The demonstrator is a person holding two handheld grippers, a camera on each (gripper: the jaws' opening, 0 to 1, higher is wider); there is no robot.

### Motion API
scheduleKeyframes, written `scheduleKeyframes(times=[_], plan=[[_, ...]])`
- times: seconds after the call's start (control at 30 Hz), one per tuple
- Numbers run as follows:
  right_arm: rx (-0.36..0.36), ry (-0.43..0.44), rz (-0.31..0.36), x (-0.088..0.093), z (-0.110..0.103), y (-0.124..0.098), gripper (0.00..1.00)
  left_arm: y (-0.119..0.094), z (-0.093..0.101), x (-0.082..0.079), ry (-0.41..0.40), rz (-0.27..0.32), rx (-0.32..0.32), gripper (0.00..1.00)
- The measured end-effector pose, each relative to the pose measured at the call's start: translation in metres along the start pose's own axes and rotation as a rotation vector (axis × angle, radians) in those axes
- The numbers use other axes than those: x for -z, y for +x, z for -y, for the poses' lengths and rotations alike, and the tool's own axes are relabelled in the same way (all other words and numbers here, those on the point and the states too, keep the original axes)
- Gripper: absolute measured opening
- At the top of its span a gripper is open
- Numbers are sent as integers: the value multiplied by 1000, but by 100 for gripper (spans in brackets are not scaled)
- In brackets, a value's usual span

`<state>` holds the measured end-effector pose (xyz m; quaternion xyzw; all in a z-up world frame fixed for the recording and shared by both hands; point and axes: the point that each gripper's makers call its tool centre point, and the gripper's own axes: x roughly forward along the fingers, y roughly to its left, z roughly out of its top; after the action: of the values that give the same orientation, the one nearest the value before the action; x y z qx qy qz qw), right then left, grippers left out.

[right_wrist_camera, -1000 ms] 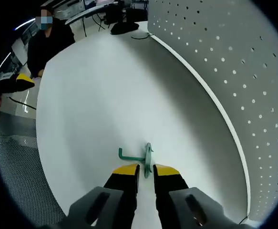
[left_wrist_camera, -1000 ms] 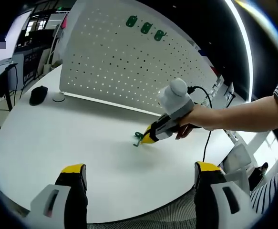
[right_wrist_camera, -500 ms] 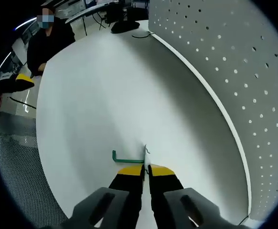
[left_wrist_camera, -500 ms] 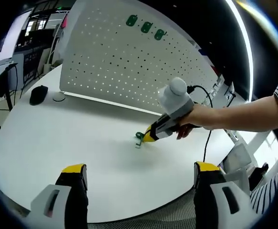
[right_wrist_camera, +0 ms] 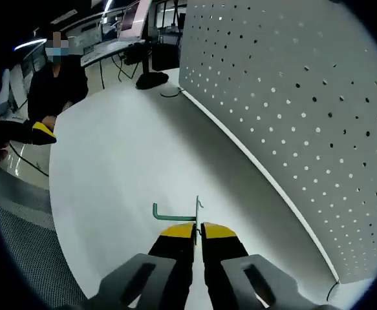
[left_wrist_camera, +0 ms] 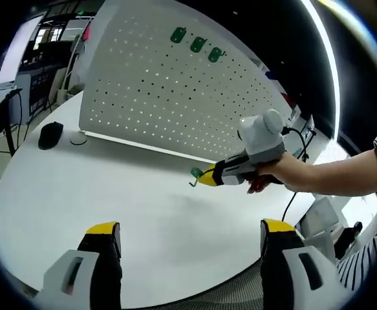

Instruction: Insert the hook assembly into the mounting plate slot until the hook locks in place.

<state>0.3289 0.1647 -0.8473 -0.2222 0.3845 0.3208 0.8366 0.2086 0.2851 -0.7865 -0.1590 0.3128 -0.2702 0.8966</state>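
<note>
Right gripper clamps the green hook, held clear above the bench; left gripper hangs released, empty, low over the near edge. Carry step: next move likely needs the hook brought up to the pegboard and its back tabs lined with holes, then pushed in until locked. Count: one hook in hand, three green hooks already on the board top, one pegboard.

A round white table carries an upright white pegboard along its far side, with a dark mouse at far left.
</note>
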Motion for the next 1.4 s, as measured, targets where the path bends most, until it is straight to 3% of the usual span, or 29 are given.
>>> scheduleKeyframes(times=[0.1,0.37,0.5,0.6,0.87,1.1,1.23,1.33,1.4], plan=[[20,8,73,-13,-2,-14,1,-2,1,-10,5,7,18,84],[49,88,251,-41,-9,-49,1,1,10,-37,10,37,48,86],[81,97,325,-52,-13,-69,1,4,15,-41,37,15,59,79],[79,157,382,-60,-19,-81,1,5,22,-52,-9,43,91,78],[49,250,478,-69,-39,-101,1,3,37,-79,-42,103,163,67],[9,345,536,-78,-53,-111,1,4,49,-86,-53,114,215,57],[-28,376,580,-89,-58,-118,1,3,58,-93,-59,145,268,40],[-34,379,590,-92,-60,-123,1,4,60,-96,-77,153,271,42],[-39,384,598,-94,-63,-126,1,4,63,-97,-75,158,277,37]])
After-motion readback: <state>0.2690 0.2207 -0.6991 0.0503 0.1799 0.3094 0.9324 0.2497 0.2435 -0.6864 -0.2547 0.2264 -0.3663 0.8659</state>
